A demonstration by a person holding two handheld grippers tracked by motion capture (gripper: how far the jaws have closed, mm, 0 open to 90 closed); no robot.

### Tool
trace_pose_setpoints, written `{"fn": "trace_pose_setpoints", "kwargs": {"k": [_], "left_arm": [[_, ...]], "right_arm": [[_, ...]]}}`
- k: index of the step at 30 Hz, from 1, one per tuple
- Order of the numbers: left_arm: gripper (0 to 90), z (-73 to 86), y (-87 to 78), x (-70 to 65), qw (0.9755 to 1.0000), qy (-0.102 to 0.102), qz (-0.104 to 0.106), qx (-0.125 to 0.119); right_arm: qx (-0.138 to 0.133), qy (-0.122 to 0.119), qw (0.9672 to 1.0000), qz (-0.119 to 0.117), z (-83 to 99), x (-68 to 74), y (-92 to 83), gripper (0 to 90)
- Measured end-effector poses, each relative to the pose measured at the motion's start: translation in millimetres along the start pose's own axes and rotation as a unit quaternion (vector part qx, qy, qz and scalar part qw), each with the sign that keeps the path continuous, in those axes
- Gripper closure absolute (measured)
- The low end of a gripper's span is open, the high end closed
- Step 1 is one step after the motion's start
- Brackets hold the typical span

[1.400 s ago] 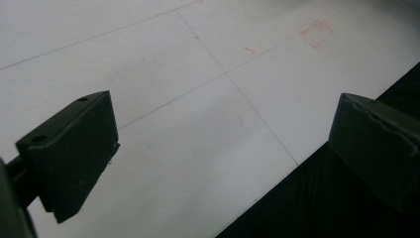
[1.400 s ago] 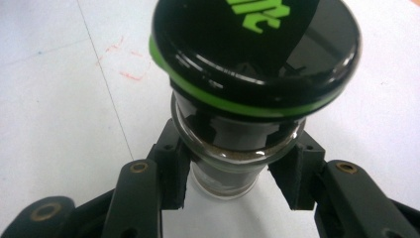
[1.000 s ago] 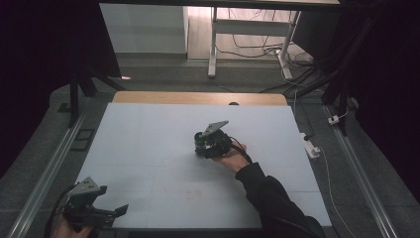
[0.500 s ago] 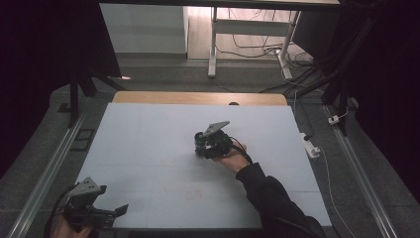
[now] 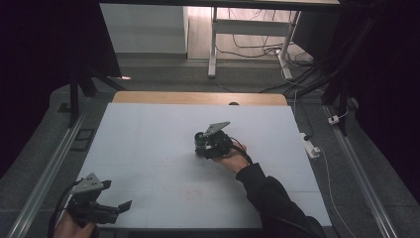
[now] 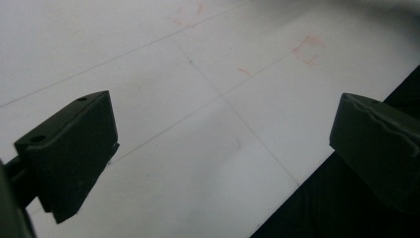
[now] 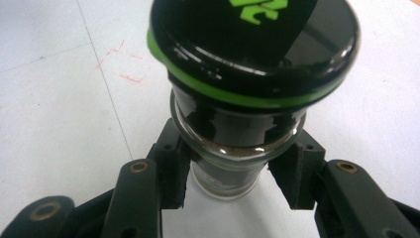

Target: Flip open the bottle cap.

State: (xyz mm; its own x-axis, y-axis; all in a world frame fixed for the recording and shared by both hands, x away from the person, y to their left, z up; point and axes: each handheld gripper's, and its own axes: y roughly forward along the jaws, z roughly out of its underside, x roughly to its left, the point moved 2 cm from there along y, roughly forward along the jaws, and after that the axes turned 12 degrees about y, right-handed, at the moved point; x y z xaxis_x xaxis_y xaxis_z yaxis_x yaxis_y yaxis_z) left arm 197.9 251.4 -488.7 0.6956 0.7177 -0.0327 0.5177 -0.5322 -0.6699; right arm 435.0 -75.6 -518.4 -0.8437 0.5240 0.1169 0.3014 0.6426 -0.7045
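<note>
Nearest the person, at the table's (image 5: 148,148) front left corner, the left gripper (image 5: 121,206) hovered just above the white surface with its jaws spread wide and nothing between them; in the left gripper view only bare tabletop with faint red marks (image 6: 307,49) lay in the gap. Farther out, near the middle of the table, the right gripper (image 5: 200,144) was clamped on a small glass jar (image 7: 233,163) with a black lid (image 7: 252,44) ringed in green. In the right gripper view the jaws stood at a moderate gap set by the jar's width, their pads pressing the clear body just under the shoulder, on opposite sides. The jar appeared to hold a dark powder or granules, so it was probably light to moderate in weight, rigid, and breakable if dropped or squeezed too hard. Smooth glass would likely be slippery against the pads, and the lid, wider than the body, made it top-heavy. The straight wall below the shoulder looked the soundest place to hold, since the overhanging shoulder and lid would stop it sliding down through the jaws. Whether its base rested on the table could not be told.
</note>
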Motion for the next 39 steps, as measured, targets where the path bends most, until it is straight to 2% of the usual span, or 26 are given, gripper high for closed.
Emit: {"fn": "trace_pose_setpoints", "kwargs": {"k": [9,17,20,26,29,36,39], "left_arm": [[0.0,-11.7,14.9,4.2,0.9992,0.012,0.033,-0.020],[0.0,-26.8,30.5,7.8,0.9977,0.022,0.055,-0.033],[0.0,-34.0,37.0,8.6,0.9973,0.033,0.056,-0.034],[0.0,-46.9,46.8,10.4,0.9967,0.041,0.059,-0.038],[0.0,-58.7,54.5,12.2,0.9959,0.048,0.064,-0.043],[0.0,-73.7,67.8,14.4,0.9958,0.058,0.065,-0.029],[0.0,-79.3,73.3,15.4,0.9964,0.060,0.055,-0.022]], "right_arm": [[0.001,-0.001,1.0000,-0.001,-0.3,-0.3,0.0,53.0],[0.001,-0.002,1.0000,-0.002,-0.2,-0.5,0.0,52.9],[0.001,-0.002,1.0000,-0.002,-0.2,-0.4,0.0,52.9],[0.001,-0.002,1.0000,-0.001,-0.3,-0.4,-0.1,52.9],[0.001,-0.002,1.0000,-0.001,-0.3,-0.3,-0.1,52.9],[0.002,-0.004,1.0000,-0.001,-0.3,-0.2,0.0,53.0],[0.001,-0.004,1.0000,-0.001,-0.3,-0.2,0.0,53.0]]}}
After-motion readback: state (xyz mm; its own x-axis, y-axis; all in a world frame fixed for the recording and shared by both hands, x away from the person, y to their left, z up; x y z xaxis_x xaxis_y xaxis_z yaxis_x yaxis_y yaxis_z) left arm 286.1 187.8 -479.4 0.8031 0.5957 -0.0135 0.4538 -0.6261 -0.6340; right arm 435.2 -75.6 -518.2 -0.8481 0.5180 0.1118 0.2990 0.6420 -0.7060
